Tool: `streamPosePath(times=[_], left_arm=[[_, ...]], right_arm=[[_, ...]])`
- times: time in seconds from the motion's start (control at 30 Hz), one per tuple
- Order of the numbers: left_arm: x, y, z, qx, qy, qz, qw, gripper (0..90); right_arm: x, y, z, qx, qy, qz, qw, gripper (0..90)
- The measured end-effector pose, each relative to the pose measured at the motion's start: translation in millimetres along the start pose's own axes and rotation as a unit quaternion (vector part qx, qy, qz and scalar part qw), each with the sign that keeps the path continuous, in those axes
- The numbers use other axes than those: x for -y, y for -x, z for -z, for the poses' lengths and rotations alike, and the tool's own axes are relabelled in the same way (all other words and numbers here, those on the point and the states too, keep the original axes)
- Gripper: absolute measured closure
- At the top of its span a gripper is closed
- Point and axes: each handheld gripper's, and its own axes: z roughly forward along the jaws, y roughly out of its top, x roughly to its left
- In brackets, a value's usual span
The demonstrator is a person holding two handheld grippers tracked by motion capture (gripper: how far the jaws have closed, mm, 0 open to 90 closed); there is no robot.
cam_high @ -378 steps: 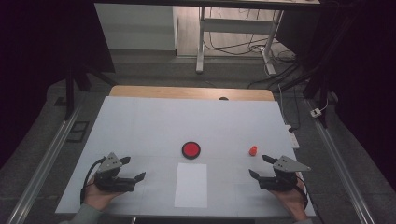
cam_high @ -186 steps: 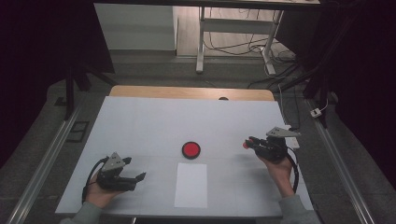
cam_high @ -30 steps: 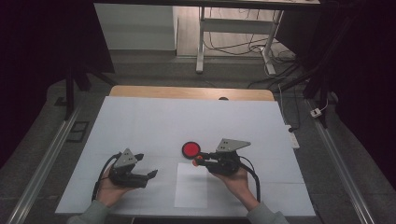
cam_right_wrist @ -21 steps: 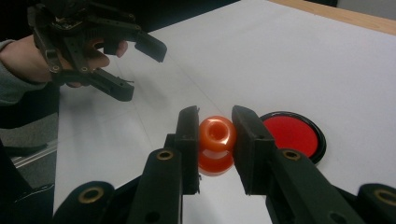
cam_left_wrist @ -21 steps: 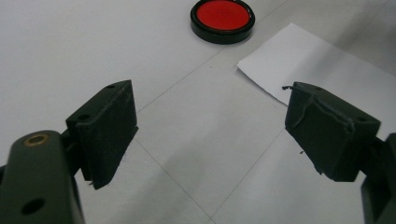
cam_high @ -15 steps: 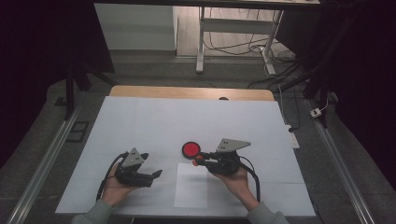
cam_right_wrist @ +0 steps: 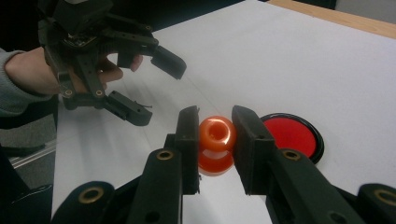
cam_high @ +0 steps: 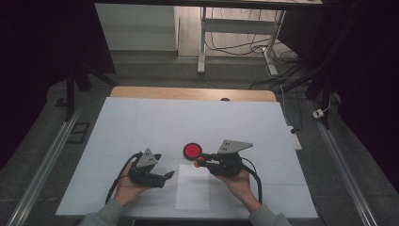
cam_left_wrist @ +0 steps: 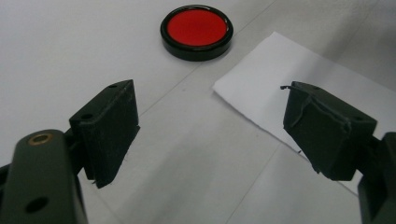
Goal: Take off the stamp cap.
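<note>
An orange knob (cam_right_wrist: 216,140) is clamped between the jaws of the right gripper (cam_right_wrist: 215,140), just beside the red disc (cam_right_wrist: 292,135) on the white surface (cam_high: 141,127). The jaws of the left gripper (cam_left_wrist: 210,135) are spread wide with nothing between them, the disc ahead of them and a sheet of paper (cam_left_wrist: 299,79) under the one nearer the right gripper.

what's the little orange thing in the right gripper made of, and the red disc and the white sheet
Orange knob: looks like glossy hard plastic, with bright highlights on its rounded top; it sits clamped in the right gripper.
Red disc: matte red face inside a shiny black rim, probably plastic.
White sheet: likely paper, thin, flat, with a crisp edge.
</note>
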Motion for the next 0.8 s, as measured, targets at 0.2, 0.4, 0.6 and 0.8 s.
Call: streamPosePath(times=[0.2, 0.4, 0.6, 0.8], left_arm=[[-6.8, 7.7, -8.5, 0.013, -0.001, -0.011, 0.9999, 18.2], [-11.8, 12.6, -13.2, 0.019, -0.001, -0.019, 0.9996, 18.2], [-15.2, 15.5, -16.7, 0.025, 0.0, -0.021, 0.9995, 18.2], [-19.7, 19.1, -19.9, 0.03, 0.0, -0.026, 0.9992, 18.3]], right_arm=[[0.1, -0.2, -0.5, 0.0, 0.0, 0.0, 1.0, 71.6], [0.5, -0.6, -1.6, -0.001, 0.0, -0.001, 1.0, 71.6], [0.7, -0.7, -2.1, -0.001, -0.002, -0.001, 1.0, 71.6], [1.0, -0.8, -3.0, -0.001, -0.002, 0.0, 1.0, 71.6]])
